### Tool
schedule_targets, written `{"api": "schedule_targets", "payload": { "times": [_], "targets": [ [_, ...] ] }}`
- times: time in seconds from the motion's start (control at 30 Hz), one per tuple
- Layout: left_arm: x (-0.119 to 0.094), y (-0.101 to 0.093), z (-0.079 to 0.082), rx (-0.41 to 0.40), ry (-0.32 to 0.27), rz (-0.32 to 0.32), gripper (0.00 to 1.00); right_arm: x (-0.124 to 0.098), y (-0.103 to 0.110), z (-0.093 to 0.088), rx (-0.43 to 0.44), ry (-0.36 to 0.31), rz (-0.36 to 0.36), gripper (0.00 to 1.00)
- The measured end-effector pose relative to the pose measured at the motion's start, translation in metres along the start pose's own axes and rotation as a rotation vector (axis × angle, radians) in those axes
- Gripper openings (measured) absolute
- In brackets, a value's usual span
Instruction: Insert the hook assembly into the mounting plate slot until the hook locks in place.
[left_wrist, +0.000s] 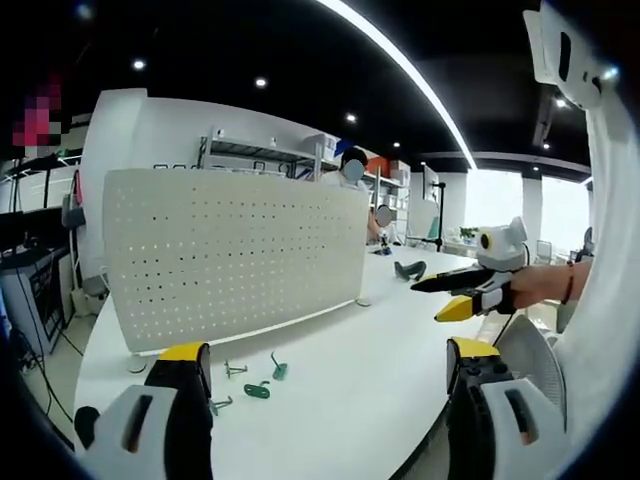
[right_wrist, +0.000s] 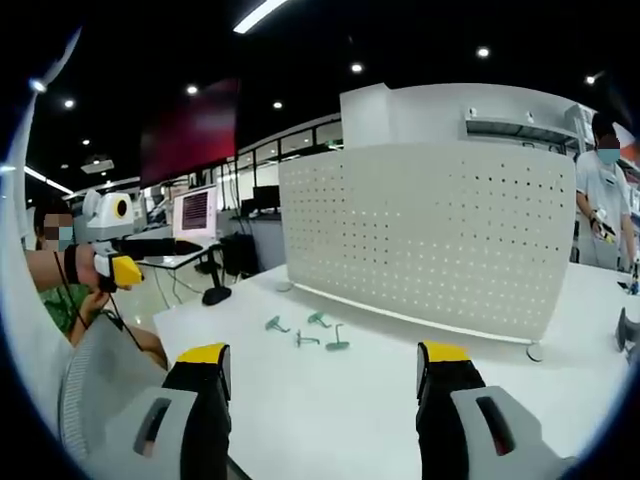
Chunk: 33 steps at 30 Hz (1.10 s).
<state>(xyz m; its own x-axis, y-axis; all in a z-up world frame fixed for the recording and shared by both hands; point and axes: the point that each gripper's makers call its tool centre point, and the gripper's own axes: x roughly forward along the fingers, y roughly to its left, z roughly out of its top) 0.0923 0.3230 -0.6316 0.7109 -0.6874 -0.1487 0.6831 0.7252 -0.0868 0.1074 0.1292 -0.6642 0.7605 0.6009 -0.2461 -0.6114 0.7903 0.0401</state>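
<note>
Nearest in the left gripper view, the left claw (left_wrist: 330, 375) stands released, its yellow-tipped jaws wide apart above the white counter (left_wrist: 340, 400) with nothing between them. Just beyond its left jaw lie the green hooks (left_wrist: 257, 388), scattered loose on the counter and apart from one another. Behind them the white pegboard plate (left_wrist: 235, 250) stands upright on the counter. Off to the right, the right claw (left_wrist: 462, 292) hangs over the counter's edge, held by a hand (left_wrist: 540, 283); its jaws look slightly parted and grip nothing.

In the right gripper view, the right claw (right_wrist: 322, 375) is likewise released and empty. Past it the hooks (right_wrist: 310, 330) lie on the counter (right_wrist: 330, 420) near the foot of the pegboard plate (right_wrist: 430, 230). Farther back, a person (right_wrist: 603, 195) stands at the right.
</note>
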Motion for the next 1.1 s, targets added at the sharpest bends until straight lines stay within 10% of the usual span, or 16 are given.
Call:
{"api": "schedule_targets", "payload": {
  "times": [1.1],
  "targets": [
    [0.006,-0.004,-0.01,-0.009,0.022,0.0,0.99,0.018,0.007,-0.002,-0.022,0.02,0.055,0.74]
  ]
}}
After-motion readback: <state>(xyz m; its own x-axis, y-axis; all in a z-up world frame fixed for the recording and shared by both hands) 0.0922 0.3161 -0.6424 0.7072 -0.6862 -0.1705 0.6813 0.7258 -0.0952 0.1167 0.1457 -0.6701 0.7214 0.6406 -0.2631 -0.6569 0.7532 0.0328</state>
